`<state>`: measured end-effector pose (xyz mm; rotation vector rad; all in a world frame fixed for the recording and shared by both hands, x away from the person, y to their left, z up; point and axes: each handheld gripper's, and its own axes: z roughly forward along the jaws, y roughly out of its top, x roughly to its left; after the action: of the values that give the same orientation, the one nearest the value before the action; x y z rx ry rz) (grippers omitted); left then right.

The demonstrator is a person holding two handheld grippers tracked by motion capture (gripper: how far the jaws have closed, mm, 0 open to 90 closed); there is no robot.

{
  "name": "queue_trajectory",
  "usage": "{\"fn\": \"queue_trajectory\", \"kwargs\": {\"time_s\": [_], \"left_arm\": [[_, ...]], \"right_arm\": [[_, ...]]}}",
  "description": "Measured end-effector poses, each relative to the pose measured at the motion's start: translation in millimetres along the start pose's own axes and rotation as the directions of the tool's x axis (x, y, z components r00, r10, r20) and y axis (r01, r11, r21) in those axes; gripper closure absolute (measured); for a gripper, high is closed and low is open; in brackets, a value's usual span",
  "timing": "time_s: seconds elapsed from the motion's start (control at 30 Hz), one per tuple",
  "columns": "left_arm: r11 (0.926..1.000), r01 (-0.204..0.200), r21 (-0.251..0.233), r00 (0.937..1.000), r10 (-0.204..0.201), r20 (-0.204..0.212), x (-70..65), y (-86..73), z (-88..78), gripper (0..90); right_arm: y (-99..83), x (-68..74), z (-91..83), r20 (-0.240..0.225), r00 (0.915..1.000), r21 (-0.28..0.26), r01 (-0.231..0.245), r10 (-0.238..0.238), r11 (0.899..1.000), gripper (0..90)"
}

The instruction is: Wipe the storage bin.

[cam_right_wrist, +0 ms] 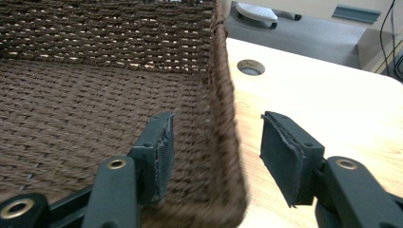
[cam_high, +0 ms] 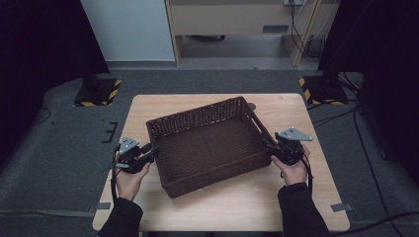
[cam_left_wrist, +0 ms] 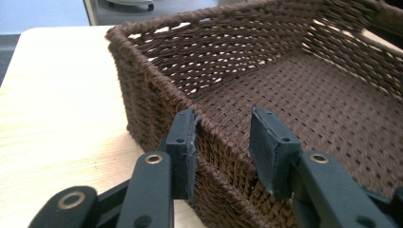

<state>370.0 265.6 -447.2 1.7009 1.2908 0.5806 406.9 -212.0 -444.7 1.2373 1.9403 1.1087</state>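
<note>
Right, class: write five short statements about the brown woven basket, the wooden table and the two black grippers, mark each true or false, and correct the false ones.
1. The brown woven wicker basket is empty. True.
2. The left gripper straddles a basket wall, one jaw outside, one inside. True.
3. The right gripper grips a cup. False: its jaws straddle the basket's other side wall.
4. The basket sits on the floor. False: it rests on the light wooden table.
5. The basket lies upside down. False: it stands upright, its opening upward.

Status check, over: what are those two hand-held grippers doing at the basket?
Left hand-held gripper open, straddling basket wall. Right hand-held gripper open, straddling the opposite wall. Neither clamped yet. Basket empty on table; nothing in the way.
</note>
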Motion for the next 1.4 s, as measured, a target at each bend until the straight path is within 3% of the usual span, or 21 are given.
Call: {"fn": "queue_trajectory", "kwargs": {"time_s": [0.17, 0.23, 0.4, 0.57, 0.63, 0.73, 0.83, 0.9, 1.0, 1.17, 1.3, 1.4], "left_arm": [[1.0, 0.005, -0.001, 1.0, -0.005, -0.006, -0.4, 0.7, -2.6, 60.7], [0.9999, 0.001, 0.01, 0.9999, -0.002, 0.015, -3.0, -0.1, -5.5, 57.2], [0.9983, -0.055, 0.02, 0.9983, 0.056, -0.016, -10.3, -4.3, -7.3, 57.9], [0.999, -0.038, 0.025, 0.9993, 0.038, -0.005, -3.3, -1.4, -5.0, 61.8], [0.9992, -0.03, 0.026, 0.9995, 0.03, -0.004, 0.0, 0.0, -3.3, 62.7], [0.9996, -0.011, 0.024, 0.9999, 0.012, -0.005, 6.6, 2.2, 0.8, 64.1], [0.9997, 0.008, 0.022, 1.0, -0.008, 0.006, 9.5, 2.1, 0.6, 64.1], [0.9999, -0.008, 0.014, 0.9999, 0.008, -0.007, 7.0, 0.8, -4.5, 61.0], [0.9998, -0.022, 0.003, 0.9997, 0.022, -0.007, 2.8, -1.2, -13.2, 58.3], [0.9986, -0.037, 0.038, 0.9987, 0.038, -0.034, 2.0, -4.4, -10.9, 66.6], [0.999, -0.005, 0.044, 0.9998, 0.006, -0.017, 7.7, -2.0, -8.2, 68.2], [0.9993, 0.004, 0.036, 0.9996, -0.003, -0.027, 12.3, 0.1, -3.7, 70.1]], "right_arm": [[0.1, 1.4, 0.7, -0.016, 0.9998, 0.02, 0.011, -0.01, 1.0, 57.6], [0.3, 1.7, -1.0, -0.036, 0.9992, 0.037, 0.015, -0.013, 0.999, 64.8], [0.8, 4.0, -6.7, -0.032, 0.9988, 0.066, 0.038, -0.036, 0.997, 72.0], [2.2, 6.3, -12.0, -0.063, 0.9973, 0.093, 0.044, -0.039, 0.995, 65.6], [5.5, 5.1, -9.4, -0.074, 0.9966, 0.067, 0.041, -0.036, 0.997, 59.4], [5.9, 4.2, -4.0, -0.077, 0.9965, 0.05, 0.036, -0.032, 0.998, 61.6], [3.6, 6.7, 0.8, -0.086, 0.9949, 0.066, 0.059, -0.053, 0.996, 71.9], [3.8, 9.9, -0.3, -0.074, 0.9943, 0.076, 0.082, -0.076, 0.994, 73.5], [2.6, 10.9, -5.5, -0.088, 0.994, 0.089, 0.073, -0.065, 0.993, 73.2], [-1.8, 18.7, -17.1, -0.124, 0.9905, 0.101, 0.071, -0.058, 0.992, 69.7], [2.0, 17.1, -14.2, -0.133, 0.9899, 0.058, 0.057, -0.049, 0.997, 60.3], [5.3, 14.9, -5.9, -0.134, 0.9902, 0.022, 0.04, -0.037, 0.999, 59.6]]}}
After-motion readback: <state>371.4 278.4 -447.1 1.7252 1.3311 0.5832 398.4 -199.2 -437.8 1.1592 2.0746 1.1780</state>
